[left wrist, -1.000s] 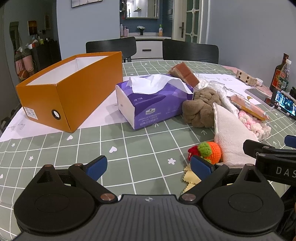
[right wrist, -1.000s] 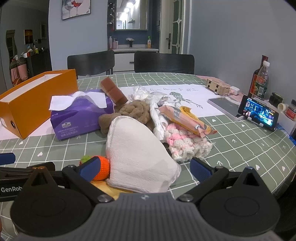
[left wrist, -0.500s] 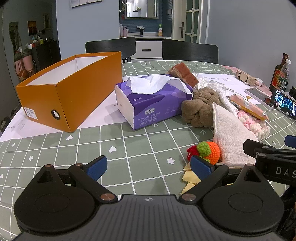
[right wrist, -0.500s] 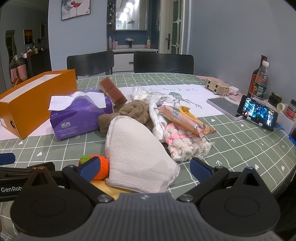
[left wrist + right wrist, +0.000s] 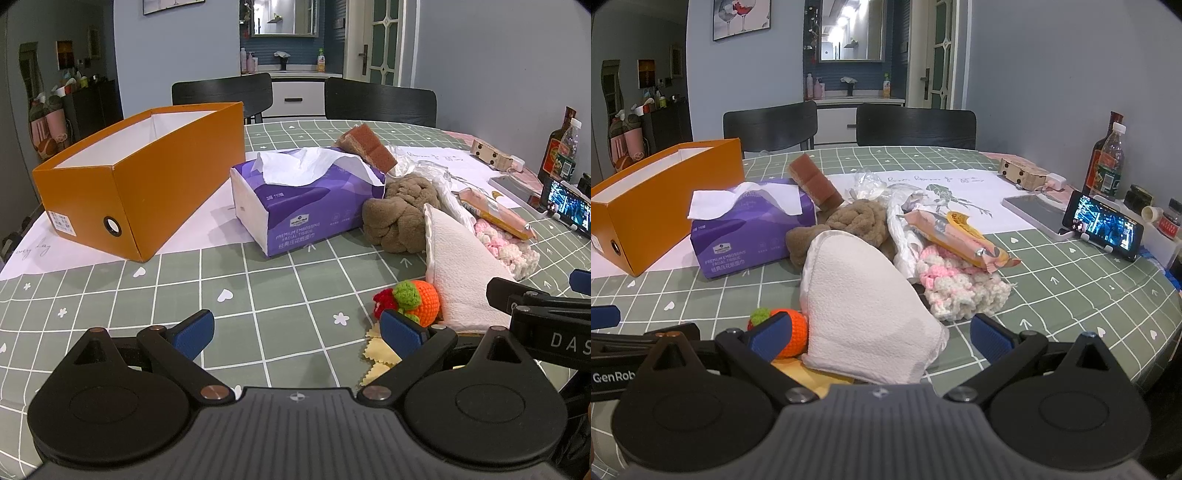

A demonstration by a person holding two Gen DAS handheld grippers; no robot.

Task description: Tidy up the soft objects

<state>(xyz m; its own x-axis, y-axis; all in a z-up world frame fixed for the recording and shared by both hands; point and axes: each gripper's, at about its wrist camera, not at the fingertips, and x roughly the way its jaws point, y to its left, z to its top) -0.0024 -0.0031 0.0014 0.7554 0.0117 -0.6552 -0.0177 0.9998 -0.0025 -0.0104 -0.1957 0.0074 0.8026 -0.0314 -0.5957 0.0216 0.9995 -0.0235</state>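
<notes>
An open orange box stands at the left, also in the right wrist view. A purple tissue pack lies beside it. To its right is a pile: a brown sponge, a brown knotted plush, a white folded cloth, a pink-white crochet piece, a snack packet and an orange crochet toy. My left gripper is open and empty over the tablecloth. My right gripper is open around the white cloth's near corner.
A yellow cloth lies under the toy. A phone on a stand, a tablet, bottles and a wooden block stand at the right. Two black chairs are behind the table. White paper lies under the box.
Both grippers have pulled back very slightly from the pile. Nothing was taken hold of.
</notes>
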